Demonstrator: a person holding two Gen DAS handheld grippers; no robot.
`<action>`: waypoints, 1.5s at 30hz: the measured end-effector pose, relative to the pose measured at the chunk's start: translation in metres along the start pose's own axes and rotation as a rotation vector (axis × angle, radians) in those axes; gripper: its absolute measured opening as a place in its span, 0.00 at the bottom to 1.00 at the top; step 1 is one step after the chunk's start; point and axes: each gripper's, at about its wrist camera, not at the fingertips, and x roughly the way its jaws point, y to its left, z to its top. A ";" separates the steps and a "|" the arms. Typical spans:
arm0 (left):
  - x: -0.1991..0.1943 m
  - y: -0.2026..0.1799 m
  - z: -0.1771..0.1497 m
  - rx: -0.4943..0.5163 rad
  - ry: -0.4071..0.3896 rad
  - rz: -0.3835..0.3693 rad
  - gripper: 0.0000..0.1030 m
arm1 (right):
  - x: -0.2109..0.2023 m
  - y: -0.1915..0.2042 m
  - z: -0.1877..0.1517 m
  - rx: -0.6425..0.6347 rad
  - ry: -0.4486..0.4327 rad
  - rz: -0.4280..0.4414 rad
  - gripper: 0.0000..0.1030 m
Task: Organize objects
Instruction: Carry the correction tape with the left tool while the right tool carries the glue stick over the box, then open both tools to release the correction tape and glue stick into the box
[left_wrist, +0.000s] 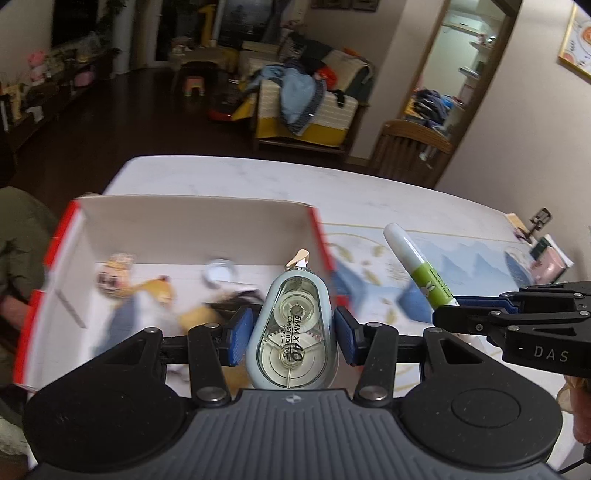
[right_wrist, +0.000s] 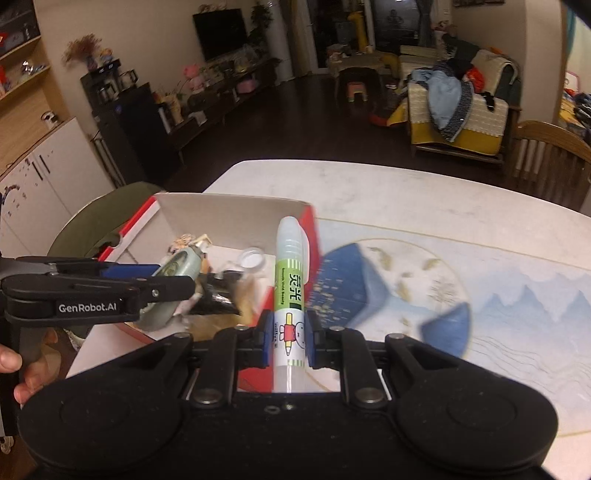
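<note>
My left gripper (left_wrist: 291, 332) is shut on a pale blue correction tape dispenser (left_wrist: 291, 328), its tip pointing forward over the right part of a red-and-white cardboard box (left_wrist: 192, 225). The same dispenser (right_wrist: 173, 291) shows edge-on in the right wrist view, above the box (right_wrist: 221, 218). My right gripper (right_wrist: 288, 339) is shut on a green-and-white glue stick (right_wrist: 290, 291), cap end forward, beside the box's right wall. In the left wrist view that glue stick (left_wrist: 417, 266) juts up-left from the right gripper (left_wrist: 448, 306). The box holds several blurred items, among them a small white-lidded jar (right_wrist: 253, 258).
A blue-and-white printed mat (right_wrist: 461, 295) covers the white table (right_wrist: 369, 188) right of the box. A wooden chair (right_wrist: 554, 158) stands at the far right edge, a green-backed chair (right_wrist: 110, 210) left of the box. Small items (left_wrist: 543, 254) lie at the table's right edge.
</note>
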 end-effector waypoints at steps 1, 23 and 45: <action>-0.001 0.007 0.000 0.001 -0.002 0.009 0.46 | 0.004 0.005 0.002 0.000 0.005 0.003 0.17; 0.033 0.118 0.009 0.089 0.085 0.168 0.46 | 0.113 0.117 0.020 -0.180 0.119 -0.032 0.17; 0.085 0.109 0.023 0.163 0.216 0.130 0.46 | 0.121 0.112 0.013 -0.185 0.169 0.036 0.19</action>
